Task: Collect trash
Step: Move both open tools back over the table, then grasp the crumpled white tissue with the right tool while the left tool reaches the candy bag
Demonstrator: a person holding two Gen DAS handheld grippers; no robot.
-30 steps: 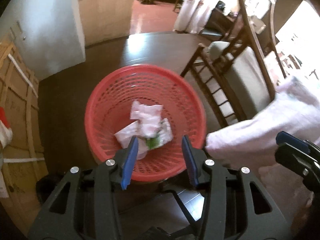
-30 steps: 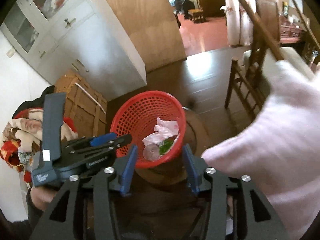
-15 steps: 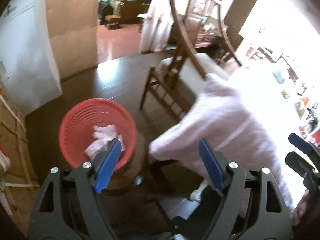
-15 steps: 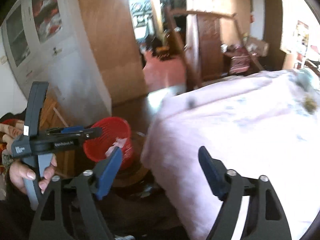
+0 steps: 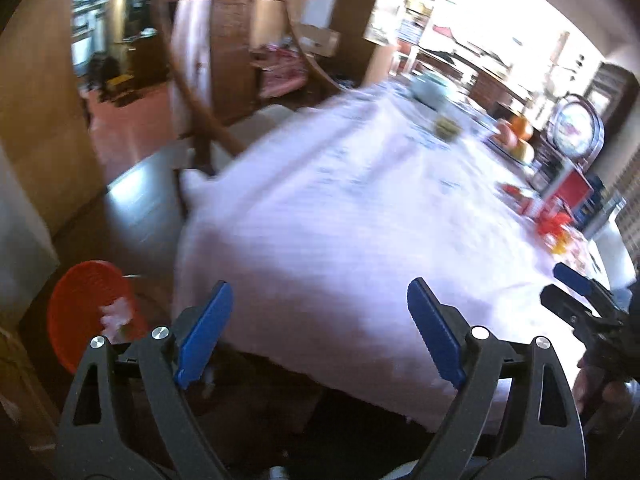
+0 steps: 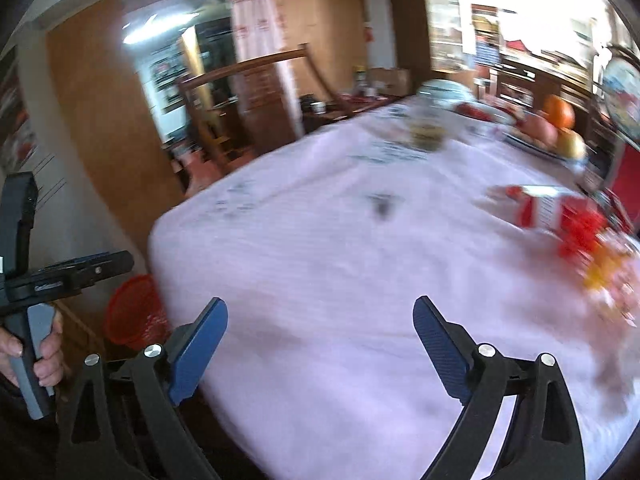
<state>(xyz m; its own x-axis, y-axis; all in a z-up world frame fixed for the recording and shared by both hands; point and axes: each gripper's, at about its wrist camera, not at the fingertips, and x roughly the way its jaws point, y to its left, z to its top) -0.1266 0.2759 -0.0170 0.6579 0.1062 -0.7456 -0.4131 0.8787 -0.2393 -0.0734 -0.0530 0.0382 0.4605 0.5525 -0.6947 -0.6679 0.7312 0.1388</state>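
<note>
A red mesh basket [image 5: 86, 312] with crumpled white paper trash [image 5: 118, 314] stands on the floor at lower left; it also shows in the right wrist view [image 6: 134, 314]. My left gripper [image 5: 318, 332] is open and empty, over the near edge of a table with a white cloth [image 5: 360, 220]. My right gripper [image 6: 320, 350] is open and empty above the same cloth [image 6: 340, 248]. Red and yellow wrappers [image 6: 584, 236] lie blurred at the table's right side, also in the left wrist view [image 5: 554, 226].
A wooden chair [image 5: 212, 92] stands at the table's far left. A bowl [image 6: 428, 132] and a plate of fruit [image 6: 556, 128] sit at the far end. The other handle shows at each frame's edge [image 6: 24, 280]. All is motion-blurred.
Both grippers have swung up and right from the basket to the table, and both have opened wider. The basket has slid to the lower left of each view.
</note>
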